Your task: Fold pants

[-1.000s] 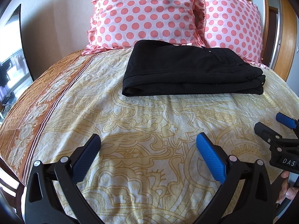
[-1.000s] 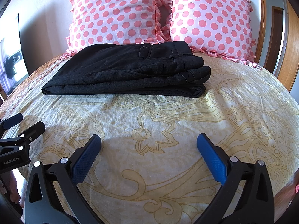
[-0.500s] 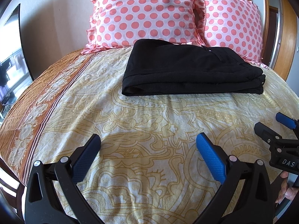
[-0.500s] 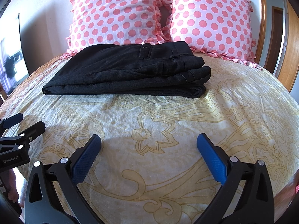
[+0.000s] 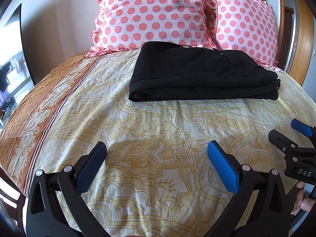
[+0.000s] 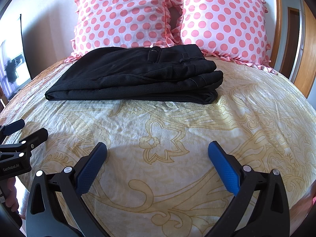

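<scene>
Black folded pants (image 5: pixel 199 75) mid-bedspread (image 5: pixel 158 122)

You've got a bed (image 6: pixel 246 130) with a yellow paisley cover; folded black pants (image 6: pixel 134 75) sit at the far end, and two pink polka-dot pillows (image 6: pixel 126 13) are propped up right behind them.
</scene>
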{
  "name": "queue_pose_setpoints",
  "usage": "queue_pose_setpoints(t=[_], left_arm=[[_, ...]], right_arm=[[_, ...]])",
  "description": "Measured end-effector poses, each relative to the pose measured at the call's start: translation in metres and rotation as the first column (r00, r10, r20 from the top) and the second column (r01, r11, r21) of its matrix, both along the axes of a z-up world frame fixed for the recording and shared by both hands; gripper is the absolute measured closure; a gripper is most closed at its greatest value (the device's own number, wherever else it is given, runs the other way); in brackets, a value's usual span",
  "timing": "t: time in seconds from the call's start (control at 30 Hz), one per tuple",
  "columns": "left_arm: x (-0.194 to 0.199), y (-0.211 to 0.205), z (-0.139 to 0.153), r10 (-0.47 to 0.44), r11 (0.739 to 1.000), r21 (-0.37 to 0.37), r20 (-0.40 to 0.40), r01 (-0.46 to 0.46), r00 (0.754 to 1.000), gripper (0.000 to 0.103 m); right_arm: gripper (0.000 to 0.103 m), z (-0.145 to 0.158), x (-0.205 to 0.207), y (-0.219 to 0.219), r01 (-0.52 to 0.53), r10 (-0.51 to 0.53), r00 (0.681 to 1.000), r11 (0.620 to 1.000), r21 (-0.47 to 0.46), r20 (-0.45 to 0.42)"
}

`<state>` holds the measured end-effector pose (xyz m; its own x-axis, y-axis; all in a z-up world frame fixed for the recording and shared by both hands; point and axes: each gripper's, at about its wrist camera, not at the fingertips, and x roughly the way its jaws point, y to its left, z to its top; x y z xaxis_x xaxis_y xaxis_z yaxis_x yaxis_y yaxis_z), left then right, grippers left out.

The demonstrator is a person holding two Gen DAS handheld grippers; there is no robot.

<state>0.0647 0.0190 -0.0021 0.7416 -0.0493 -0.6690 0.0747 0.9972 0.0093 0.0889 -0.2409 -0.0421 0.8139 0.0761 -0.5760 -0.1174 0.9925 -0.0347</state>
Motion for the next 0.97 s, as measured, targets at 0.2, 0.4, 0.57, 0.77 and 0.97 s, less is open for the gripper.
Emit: queue_pose_setpoints(t=[0.2,0.4,0.57,0.77,0.97], left_arm=[[-0.0007,-0.0002,0.0002,0.0,1.0,0.0,-0.003,0.0,1.0,0.002],[0.0,0.0002,0.0,-0.001,1.0,0.0,-0.012,0.001,1.0,0.002],[0.0019,0.0002,0.0004,-0.001,1.0,-0.001,-0.008,0.001,1.0,0.002],[0.0014,0.0003,0.0004,-0.006,1.0,0.002,-0.006,0.006,1.0,0.002],[0.0029,0.002,0.0006,-0.024,1.0,0.001,-0.009,0.024,1.0,0.002]], right_arm=[[0.001,-0.0001,-0.0001,0.0001,0.0,0.0,1.0,1.0,0.0,0.001],[0.001,-0.0005,-0.0005,0.0004,0.001,-0.001,1.0,1.0,0.0,0.002],[0.001,-0.0005,-0.0003,0.0004,0.002,-0.002,1.0,1.0,0.0,0.001],[0.001,-0.0004,-0.0001,0.0006,0.002,-0.002,1.0,1.0,0.0,0.001],[0.001,-0.0007,-0.0003,0.0008,0.003,-0.003,1.0,1.0,0.0,0.002]])
